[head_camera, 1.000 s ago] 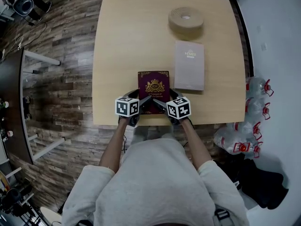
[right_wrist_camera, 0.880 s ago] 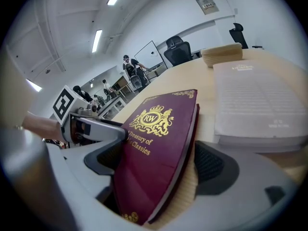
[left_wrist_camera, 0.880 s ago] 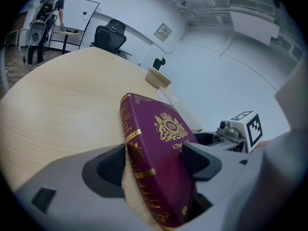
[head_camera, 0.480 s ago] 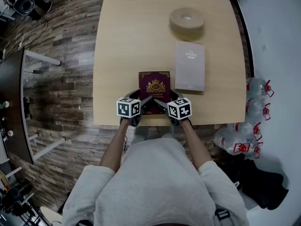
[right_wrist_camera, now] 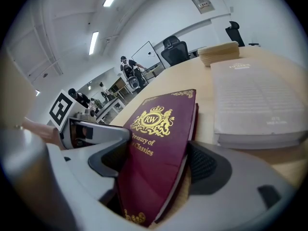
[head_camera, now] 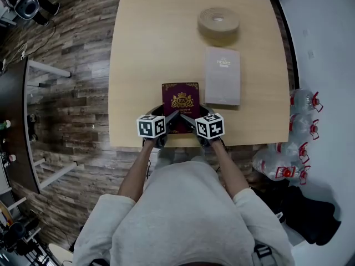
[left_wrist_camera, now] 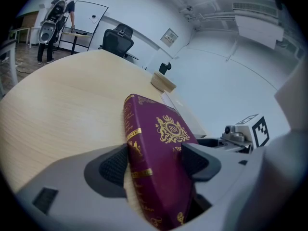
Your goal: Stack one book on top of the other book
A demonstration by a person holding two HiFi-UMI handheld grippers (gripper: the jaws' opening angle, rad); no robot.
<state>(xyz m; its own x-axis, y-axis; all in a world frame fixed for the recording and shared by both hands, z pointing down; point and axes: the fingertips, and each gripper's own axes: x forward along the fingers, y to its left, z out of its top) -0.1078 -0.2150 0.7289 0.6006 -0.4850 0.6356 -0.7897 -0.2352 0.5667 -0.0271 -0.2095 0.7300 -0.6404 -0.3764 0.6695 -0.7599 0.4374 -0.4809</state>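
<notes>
Not much has moved since a second ago. Both hands sit where they were at the bottom edge of the desk (head_camera: 150, 54), and the only real change is that the right tongs (right_wrist_camera: 158, 162) have just been closing, with the maroon book (head_camera: 181, 101) between the jaws. In the right gripper view the pads now look to be on the book's lower right corner, one on the cover and one on the page side. The left tongs (left_wrist_camera: 155, 162) are clamped the same way on the lower left corner by the spine.

The maroon book is at the bottom centre of the desk in the head view. The grey book (head_camera: 223, 76) lies flat just beside it to the upper right, with a narrow gap between them.

Handling-wise, I'd guess the maroon one is a stiff hardcover, fairly thick and not light. The cover looks smooth, so it could slip or droop at the far end when it's only held by two corners. Gripping both near corners seems sensible, but it should stay level. The grey one looks thinner and flat, so it should make a decent base.

The desk is pale wood, smooth and mostly bare, with just a roll of tape (head_camera: 218, 22) at the top. Around it there's a wood plank floor (head_camera: 72, 65) and water bottles (head_camera: 302, 101) at the right edge. The left gripper view shows an office chair (left_wrist_camera: 118, 38) behind.
</notes>
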